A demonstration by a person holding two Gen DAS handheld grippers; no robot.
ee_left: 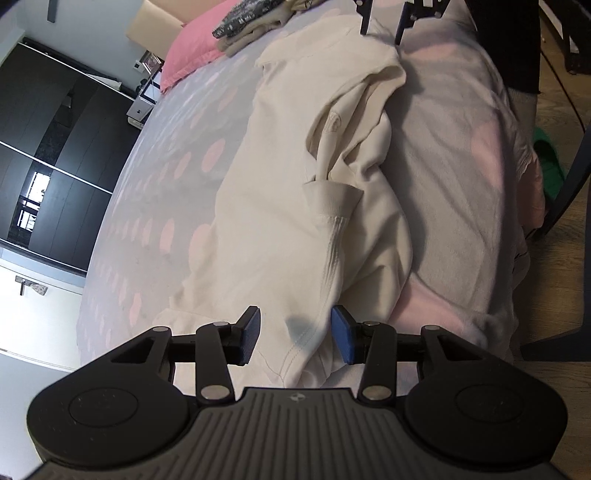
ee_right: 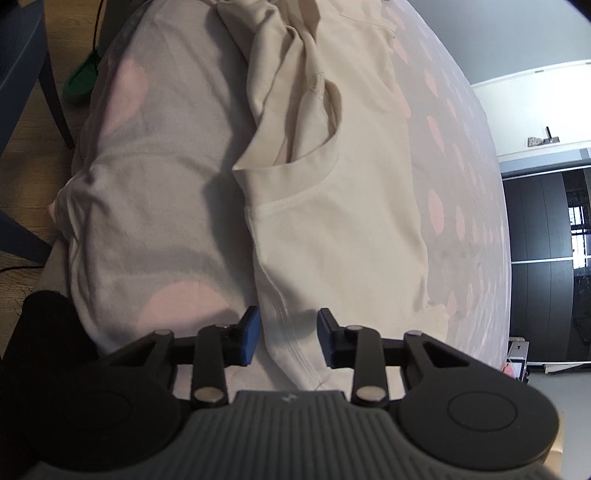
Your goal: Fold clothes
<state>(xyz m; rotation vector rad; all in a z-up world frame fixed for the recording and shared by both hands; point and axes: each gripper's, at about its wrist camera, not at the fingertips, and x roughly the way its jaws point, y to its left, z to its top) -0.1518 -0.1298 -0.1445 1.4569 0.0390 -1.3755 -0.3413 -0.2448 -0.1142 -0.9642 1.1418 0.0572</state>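
A cream long-sleeved top point(ee_left: 295, 155) lies along the bed, one long side folded over with a ribbed cuff point(ee_left: 330, 199) lying on top. My left gripper point(ee_left: 295, 334) is open, its blue pads either side of the garment's near edge. In the right wrist view the same top point(ee_right: 332, 221) runs away from me. My right gripper point(ee_right: 288, 334) is open, its pads astride the opposite end's folded edge. The right gripper's fingers point(ee_left: 384, 22) show at the far end in the left wrist view.
The bed has a grey cover with pink dots point(ee_left: 177, 166). A pink pillow point(ee_left: 195, 48) and a pile of folded clothes point(ee_left: 251, 26) sit at its head. A dark wardrobe point(ee_left: 55, 155), a blue chair point(ee_right: 22, 92) and a green object on the floor point(ee_right: 81, 79) stand nearby.
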